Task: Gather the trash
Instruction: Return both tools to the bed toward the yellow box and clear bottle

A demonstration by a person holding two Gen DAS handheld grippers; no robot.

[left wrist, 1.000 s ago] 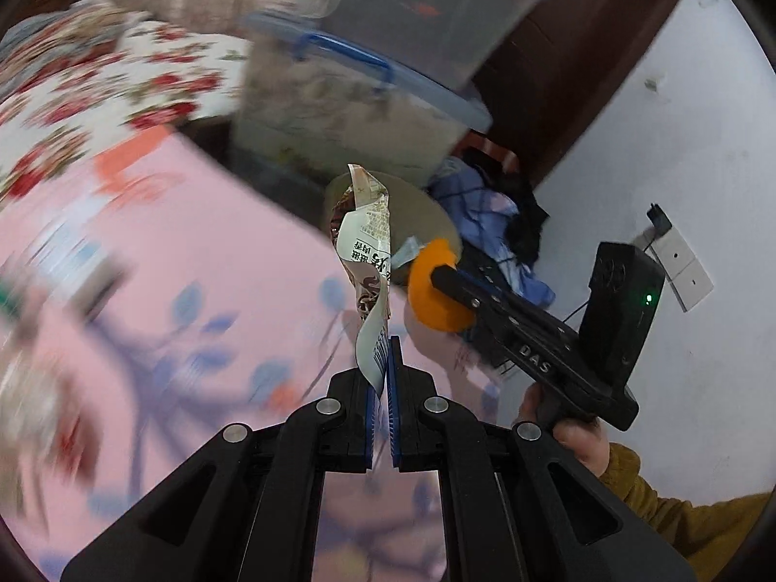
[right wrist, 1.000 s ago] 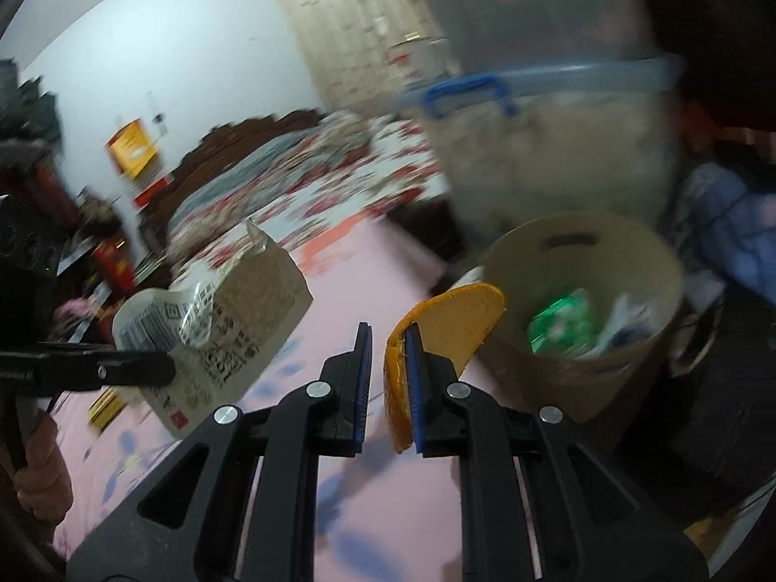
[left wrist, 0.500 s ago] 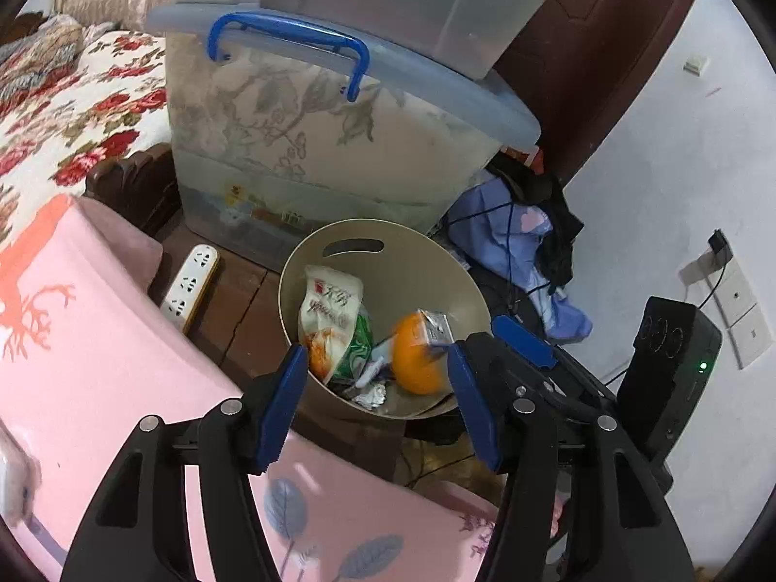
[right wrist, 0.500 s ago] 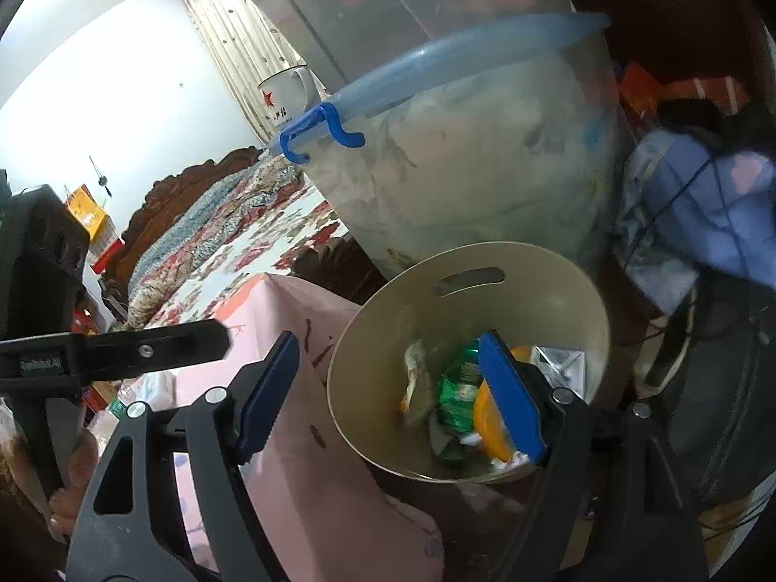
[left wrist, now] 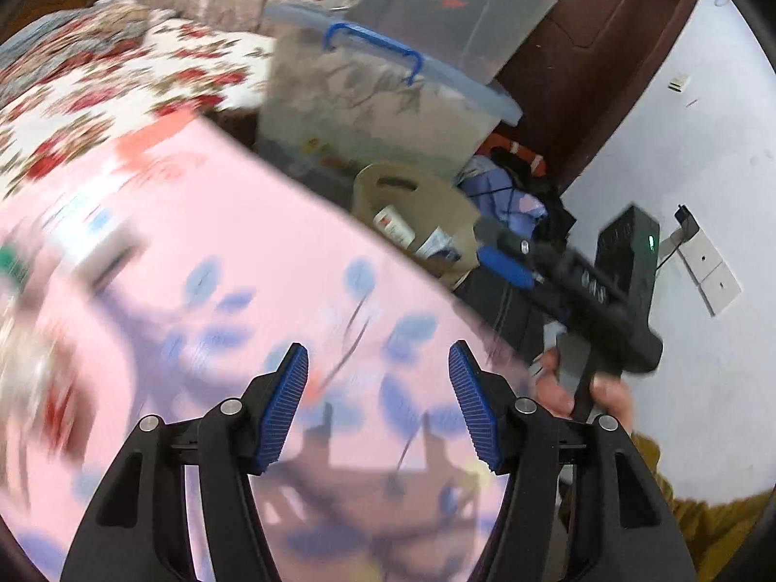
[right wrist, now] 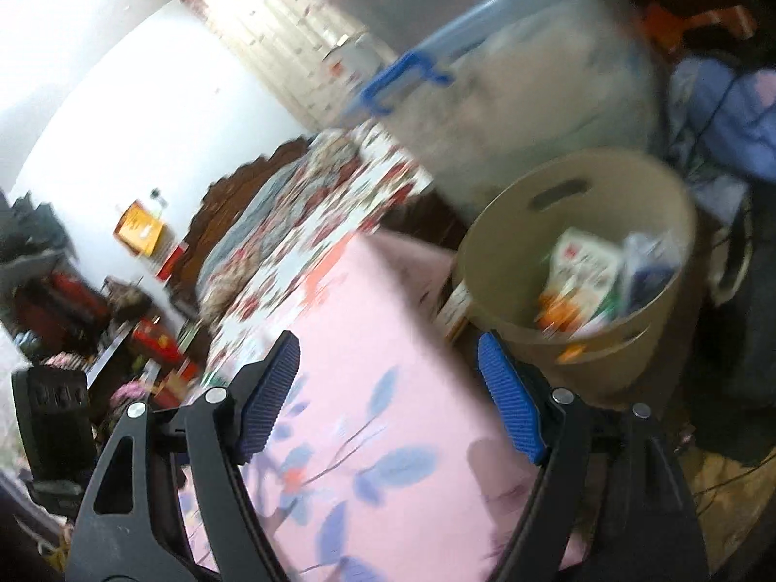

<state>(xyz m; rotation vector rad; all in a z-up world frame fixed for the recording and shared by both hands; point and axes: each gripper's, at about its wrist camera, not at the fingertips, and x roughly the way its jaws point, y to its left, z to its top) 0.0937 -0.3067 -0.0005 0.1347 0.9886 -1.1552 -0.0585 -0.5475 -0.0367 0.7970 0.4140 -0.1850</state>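
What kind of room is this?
Most likely a bedroom in someone's home. There is a bed with a flowery quilt, a pink cloth with blue leaves, stacked plastic storage boxes and a trash bin.

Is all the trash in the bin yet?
Some is: wrappers lie in the tan bin. Nothing is in hand now; the left tongs and right tongs are both open and empty over the pink cloth. Blurry bits sit at the cloth's far left, maybe more trash, but I cannot tell.
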